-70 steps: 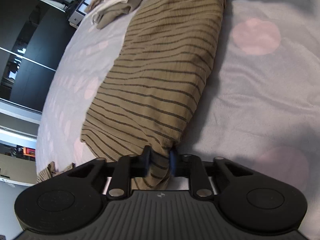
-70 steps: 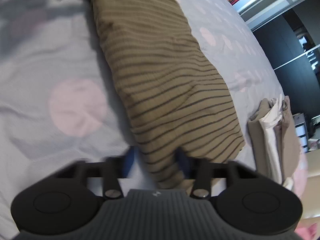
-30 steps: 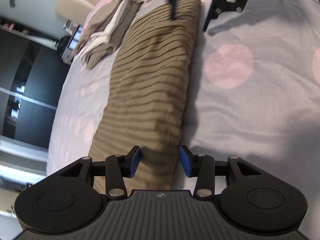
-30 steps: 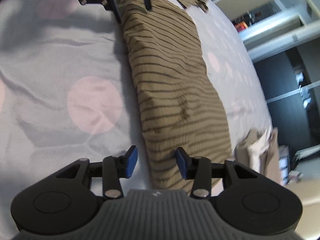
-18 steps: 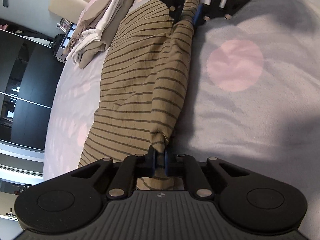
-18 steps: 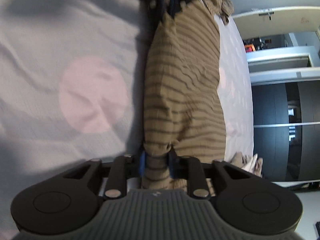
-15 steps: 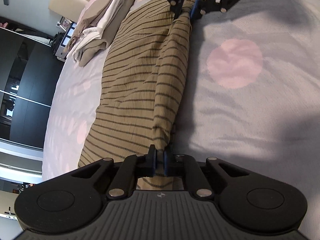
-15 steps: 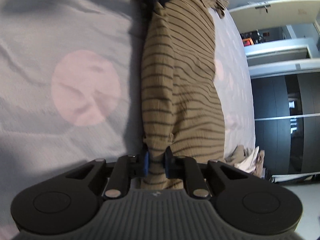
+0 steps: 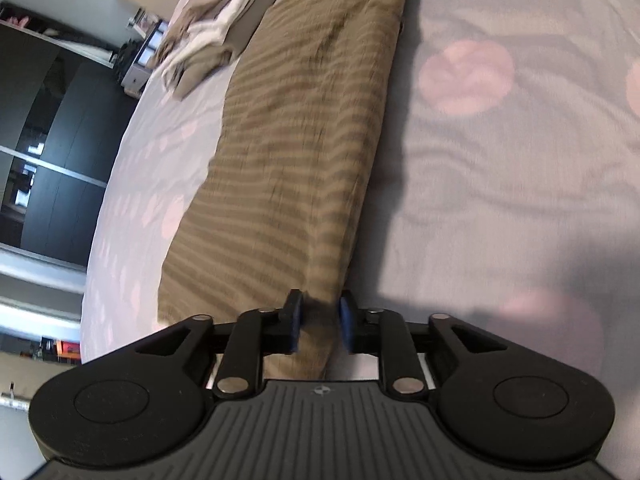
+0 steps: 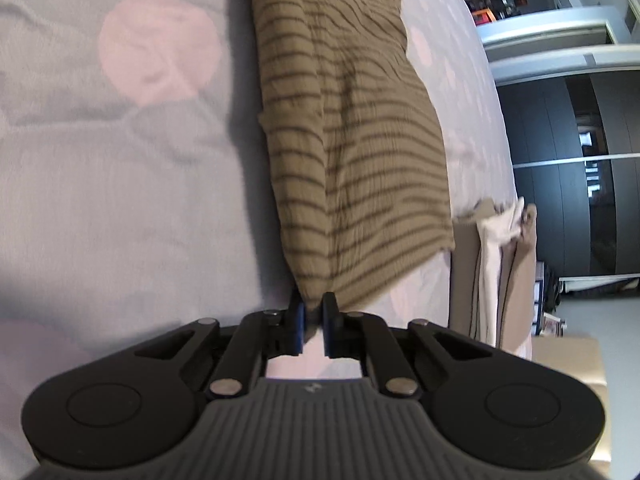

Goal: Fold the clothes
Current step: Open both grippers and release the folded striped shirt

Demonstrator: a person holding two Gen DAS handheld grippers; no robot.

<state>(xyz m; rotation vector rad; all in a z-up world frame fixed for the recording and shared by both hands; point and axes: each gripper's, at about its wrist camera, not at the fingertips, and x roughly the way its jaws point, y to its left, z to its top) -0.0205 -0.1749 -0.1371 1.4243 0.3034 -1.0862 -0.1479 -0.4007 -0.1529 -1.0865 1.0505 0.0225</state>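
1. Since half a second back: left gripper [image 9: 319,325] no longer clenched tight on the fold; jaws opening now, cloth edge between the pads, gap showing on the right-hand pad. Right gripper [image 10: 311,329] narrowed further since a second ago, jaws closing, corner of the garment pinched at the pad tips.
2. Striped garment [image 9: 296,148] lying lengthways on the bed [image 9: 520,184], already folded into a long strip; long folded edge running from one gripper to the other. Seen from the other end too [image 10: 352,128].
3. Gripped at opposite ends of the same edge, probably to keep the fold line taut and straight while shifting or turning the strip over. Judgement only.
4. Left end loosening while right end tightening: likely a re-grip on the left, or a mismatch that could let that end sag. Cannot tell which.
5. Stack of folded clothes [image 9: 208,40] set well apart toward the far corner of the bed, beige and white layers; same stack beside the garment's far edge in the right wrist view [image 10: 500,264]. Presumably the finished pile, kept clear of the working area.
6. Dark wardrobe doors [image 10: 560,180] beyond the bed, glossy.
7. Writing: none legible. Small embossed mark on each gripper body, too small to read. Left view blurred.
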